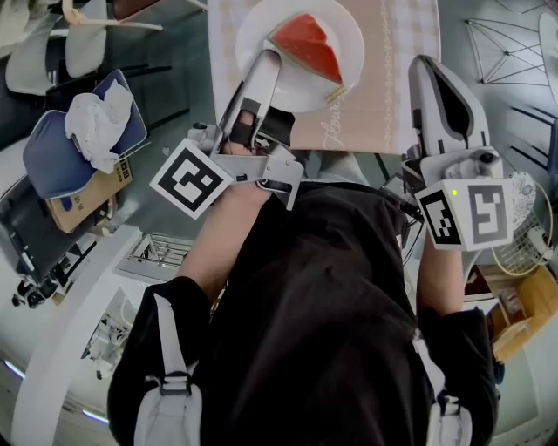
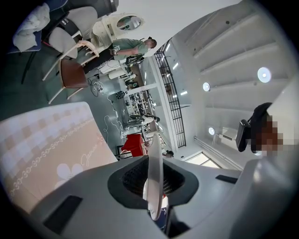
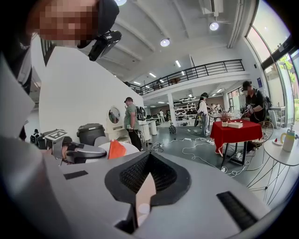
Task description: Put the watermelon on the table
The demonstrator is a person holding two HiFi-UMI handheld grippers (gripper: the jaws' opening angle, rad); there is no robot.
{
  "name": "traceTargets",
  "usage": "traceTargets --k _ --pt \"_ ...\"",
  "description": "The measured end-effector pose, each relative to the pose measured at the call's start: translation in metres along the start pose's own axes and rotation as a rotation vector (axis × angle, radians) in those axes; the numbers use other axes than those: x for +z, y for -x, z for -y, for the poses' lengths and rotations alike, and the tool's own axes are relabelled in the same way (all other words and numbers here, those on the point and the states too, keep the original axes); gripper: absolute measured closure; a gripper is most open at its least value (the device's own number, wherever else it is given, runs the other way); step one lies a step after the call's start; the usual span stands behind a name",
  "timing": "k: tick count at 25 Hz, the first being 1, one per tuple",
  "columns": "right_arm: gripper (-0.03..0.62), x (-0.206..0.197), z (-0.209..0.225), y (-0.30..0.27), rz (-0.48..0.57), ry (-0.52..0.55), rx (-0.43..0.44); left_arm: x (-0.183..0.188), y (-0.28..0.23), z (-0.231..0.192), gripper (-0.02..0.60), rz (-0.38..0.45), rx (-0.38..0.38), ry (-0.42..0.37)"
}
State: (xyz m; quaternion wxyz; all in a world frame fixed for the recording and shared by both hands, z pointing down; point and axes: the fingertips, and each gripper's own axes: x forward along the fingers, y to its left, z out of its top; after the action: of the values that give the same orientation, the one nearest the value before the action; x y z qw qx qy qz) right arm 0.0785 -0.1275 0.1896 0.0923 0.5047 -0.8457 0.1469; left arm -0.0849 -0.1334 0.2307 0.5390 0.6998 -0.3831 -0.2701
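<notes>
While left of the plate (image 1: 255, 33) — chair (image 1: 52, 152), box (image 1: 87, 199).

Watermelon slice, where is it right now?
In the head view, top centre: the watermelon slice lies on the white plate over the checked cloth, the left gripper clamped on the plate's near rim.

There's the watermelon (image 1: 307, 45): one red wedge, lying flat on a round white plate (image 1: 248, 35), a little off centre. The plate is level over the near edge of the counter (image 1: 392, 52) and its pink checked cloth. The left gripper's (image 1: 268, 61) jaws are clamped on the plate's near rim. Whether the plate touches the cloth, I can't tell.
</notes>
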Motion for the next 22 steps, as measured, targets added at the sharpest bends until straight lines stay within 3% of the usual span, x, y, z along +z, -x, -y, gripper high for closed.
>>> traceTargets --k 22 --pt "0.583 -0.051 0.029 -0.021 -0.068 -0.051 -0.002 -0.033 -0.031 -0.053 0.54 -0.081 0.028 0.014"
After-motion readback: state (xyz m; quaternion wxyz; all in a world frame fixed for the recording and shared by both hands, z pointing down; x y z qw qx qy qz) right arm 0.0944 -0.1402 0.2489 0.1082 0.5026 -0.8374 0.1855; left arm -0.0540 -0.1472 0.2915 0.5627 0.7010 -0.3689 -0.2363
